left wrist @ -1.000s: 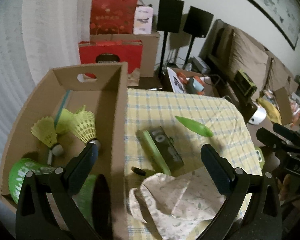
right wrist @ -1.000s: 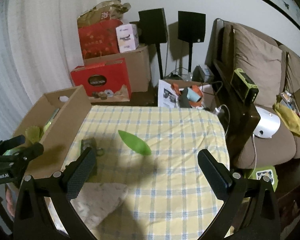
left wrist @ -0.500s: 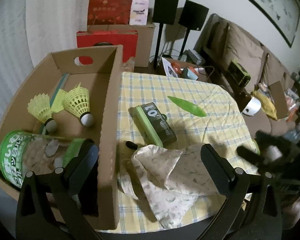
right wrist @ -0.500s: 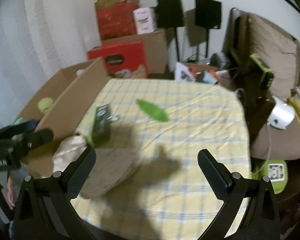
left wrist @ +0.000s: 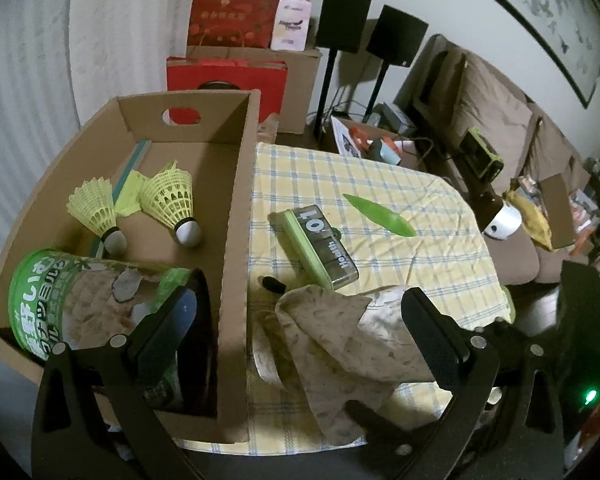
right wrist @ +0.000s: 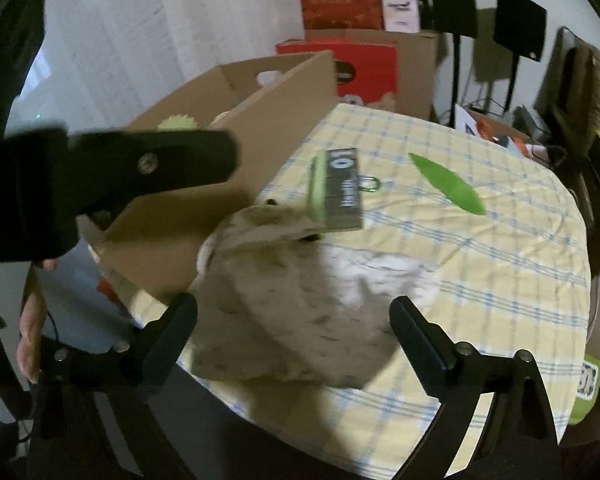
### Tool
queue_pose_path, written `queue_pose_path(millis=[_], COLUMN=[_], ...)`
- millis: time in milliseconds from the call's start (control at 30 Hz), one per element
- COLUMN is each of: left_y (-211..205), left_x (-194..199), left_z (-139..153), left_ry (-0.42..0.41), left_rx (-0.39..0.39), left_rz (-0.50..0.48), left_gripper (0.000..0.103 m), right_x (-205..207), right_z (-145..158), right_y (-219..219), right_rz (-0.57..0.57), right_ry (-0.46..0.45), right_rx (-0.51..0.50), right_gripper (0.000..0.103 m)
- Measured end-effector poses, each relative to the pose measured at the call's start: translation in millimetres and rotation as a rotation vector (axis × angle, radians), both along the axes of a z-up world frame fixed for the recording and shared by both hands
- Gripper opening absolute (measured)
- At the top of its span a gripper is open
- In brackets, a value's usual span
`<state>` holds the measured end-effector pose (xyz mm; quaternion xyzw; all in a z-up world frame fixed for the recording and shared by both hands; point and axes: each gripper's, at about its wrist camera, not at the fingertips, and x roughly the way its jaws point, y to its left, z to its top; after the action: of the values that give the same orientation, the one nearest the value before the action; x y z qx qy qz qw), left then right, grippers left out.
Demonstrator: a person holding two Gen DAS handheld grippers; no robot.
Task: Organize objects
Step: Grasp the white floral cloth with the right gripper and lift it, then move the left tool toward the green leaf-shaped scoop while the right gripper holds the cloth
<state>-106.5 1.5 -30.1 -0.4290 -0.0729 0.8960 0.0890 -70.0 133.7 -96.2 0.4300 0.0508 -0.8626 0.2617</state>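
Cloth (left wrist: 340, 344), patterned, crumpled at near edge of surface (left wrist: 440, 248); left hand-held gripper (left wrist: 300, 332) wide apart, straddling cloth and box wall, gripping nothing. Right hand-held gripper (right wrist: 294, 330) wide, jaws just closing slightly, cloth (right wrist: 292, 320) lying between them, pads not pressing. Beyond cloth: green-edged case (left wrist: 320, 240), then green leaf-shaped piece (left wrist: 380, 220). Cardboard box (left wrist: 236, 208) alongside holds green canister (left wrist: 80, 304) and two yellow shuttlecocks (left wrist: 172, 204).

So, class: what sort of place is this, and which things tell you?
Most likely a home living room: a brown sofa by the wall, two black speakers on stands, and a table under a checked cloth.
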Motion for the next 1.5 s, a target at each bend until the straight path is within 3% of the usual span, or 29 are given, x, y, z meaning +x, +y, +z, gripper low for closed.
queue_pose_path(millis=[233, 400, 733, 833, 867, 967, 1200, 1500], left_y=[-6.5, -20.0, -41.4, -42.3, -41.9, -40.5, -35.7, -20.2], left_x=[2.8, 6.8, 14.2, 15.0, 15.5, 14.4, 10.7, -1.3], left_z=[8.3, 8.4, -1.2, -2.9, -2.6, -0.5, 14.2, 26.5], left_ry=[0.025, 0.038, -0.002, -0.011, -0.012, -0.018, 0.004, 0.012], left_rx=[-0.025, -0.093, -0.071, -0.056, -0.053, -0.028, -0.002, 0.013], left_rz=[0.032, 0.086, 0.121, 0.116, 0.116, 0.110, 0.100, 0.065], left_gripper=[0.102, 0.102, 0.102, 0.102, 0.102, 0.102, 0.102, 0.102], right_x=[0.8, 0.3, -8.1, -11.7, -12.7, -17.0, -10.1, -10.1], right_z=[-5.9, -12.5, -32.8, -35.1, -34.9, -33.0, 3.4, 63.9], right_y=[-2.2, -8.5, -26.1, -23.1, -21.1, -11.8, 17.3, 77.3], right_rz=[-0.032, -0.040, -0.026, -0.041, -0.044, -0.058, -0.110, -0.251], right_ry=[0.003, -0.011, -0.044, -0.060, -0.064, -0.081, -0.024, 0.080], right_rx=[-0.021, -0.001, 0.104, 0.098, 0.089, 0.040, -0.078, -0.158], right_gripper=[0.089, 0.077, 0.057, 0.041, 0.023, 0.015, 0.013, 0.013])
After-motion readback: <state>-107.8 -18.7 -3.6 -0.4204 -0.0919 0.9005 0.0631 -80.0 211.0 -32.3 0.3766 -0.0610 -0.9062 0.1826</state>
